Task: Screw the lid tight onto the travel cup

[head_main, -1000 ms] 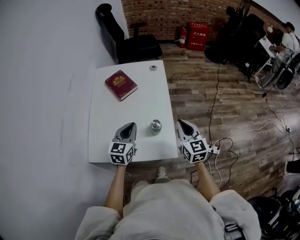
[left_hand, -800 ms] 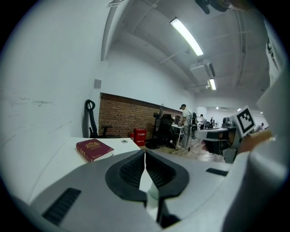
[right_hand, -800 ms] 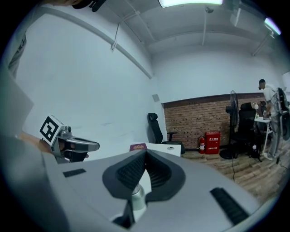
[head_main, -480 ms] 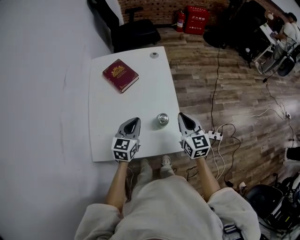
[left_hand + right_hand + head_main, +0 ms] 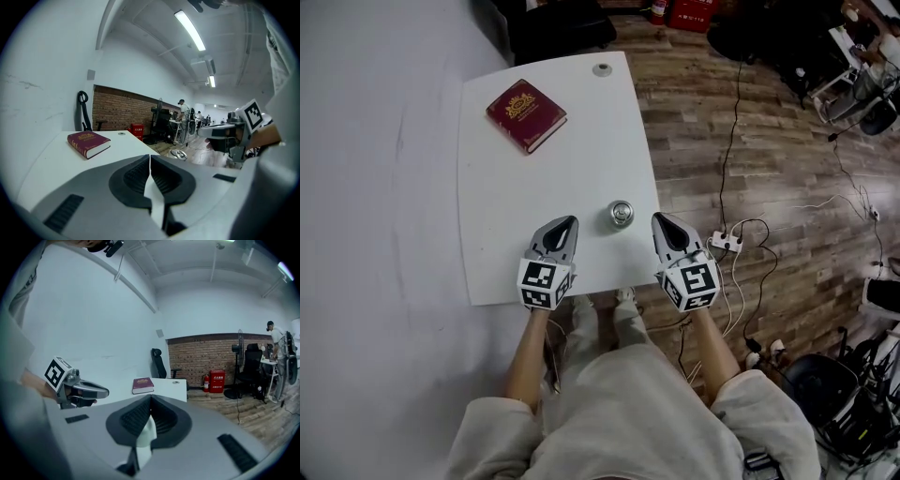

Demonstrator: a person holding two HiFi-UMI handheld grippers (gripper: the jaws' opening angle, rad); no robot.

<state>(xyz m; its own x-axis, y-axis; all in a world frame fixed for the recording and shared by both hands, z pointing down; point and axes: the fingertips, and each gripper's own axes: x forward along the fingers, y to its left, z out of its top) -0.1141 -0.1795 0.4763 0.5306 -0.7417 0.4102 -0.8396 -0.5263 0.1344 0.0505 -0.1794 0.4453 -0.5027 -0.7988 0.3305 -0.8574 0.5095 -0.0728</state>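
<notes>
A metal travel cup [image 5: 621, 214] stands open-topped near the right edge of the white table [image 5: 502, 202]. It is between my two grippers and touches neither. A small round grey lid [image 5: 602, 68] lies at the table's far edge, also seen in the left gripper view as a small disc [image 5: 122, 133]. My left gripper [image 5: 570, 221] is shut and empty, left of the cup over the table's near part. My right gripper [image 5: 658, 217] is shut and empty, just off the table's right edge. Each gripper view shows its jaws closed together on nothing: left [image 5: 150, 157], right [image 5: 151, 397].
A dark red book [image 5: 525, 114] lies at the far left of the table. Right of the table, cables and a power strip [image 5: 727, 242] run over the wooden floor. A black office chair [image 5: 161, 364] stands behind the table, with a brick wall and people at desks further off.
Both grippers have sunk toward the table, still shut and on either side of the cup. The head view has tilted down, so the table sits higher in the picture.
</notes>
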